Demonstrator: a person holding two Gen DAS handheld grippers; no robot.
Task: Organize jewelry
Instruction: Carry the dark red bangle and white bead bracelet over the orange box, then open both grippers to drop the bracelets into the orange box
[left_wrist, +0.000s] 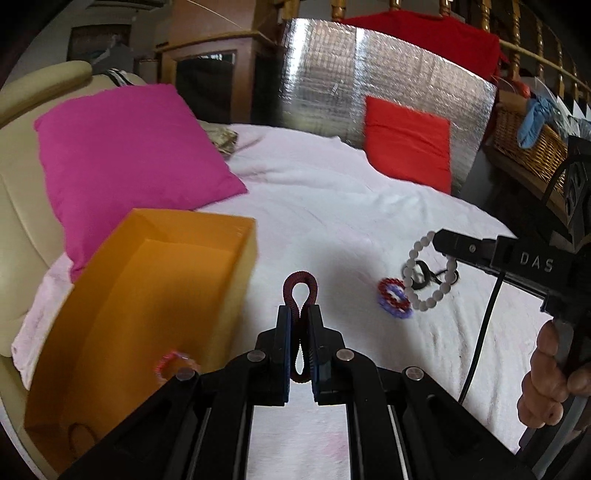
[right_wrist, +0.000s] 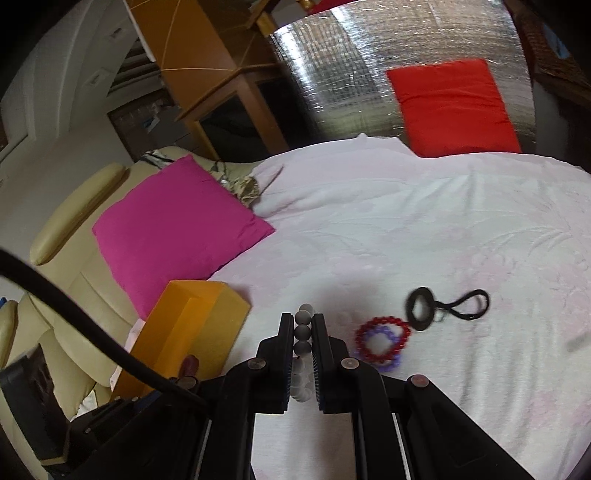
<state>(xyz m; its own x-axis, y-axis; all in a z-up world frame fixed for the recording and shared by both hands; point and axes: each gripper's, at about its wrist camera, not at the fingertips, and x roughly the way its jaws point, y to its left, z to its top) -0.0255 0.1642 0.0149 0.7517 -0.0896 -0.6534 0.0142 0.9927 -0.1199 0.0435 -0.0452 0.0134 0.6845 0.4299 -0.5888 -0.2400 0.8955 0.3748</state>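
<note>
**Two bracelets gripped above the bed, box at the left**

Nearest the left wrist camera, a dark red ribbed bracelet (left_wrist: 300, 295) is pinched by the left gripper (left_wrist: 299, 314), whose jaws are closed tight on it so that its loop is squeezed into a figure of eight. Just left of that gripper, an open orange box (left_wrist: 155, 295) is seen on the pale sheet (left_wrist: 314, 206), and a small pink-red beaded ring (left_wrist: 171, 363) lies inside it. At the right of the same view, a white beaded bracelet (left_wrist: 430, 273) is held off the sheet by the right gripper (left_wrist: 441, 240), itself grasped by a hand (left_wrist: 546, 384); its jaws are closed on the beads. Beyond, on the sheet, a red beaded bracelet (right_wrist: 382, 338) and a purple one (right_wrist: 388, 360) are overlapped, with black hair ties (right_wrist: 448, 302) just past them. Farther off, a magenta cushion (left_wrist: 129, 162) and a red cushion (left_wrist: 406, 140) are propped, the latter against a silver foil panel (left_wrist: 369, 74).
</note>
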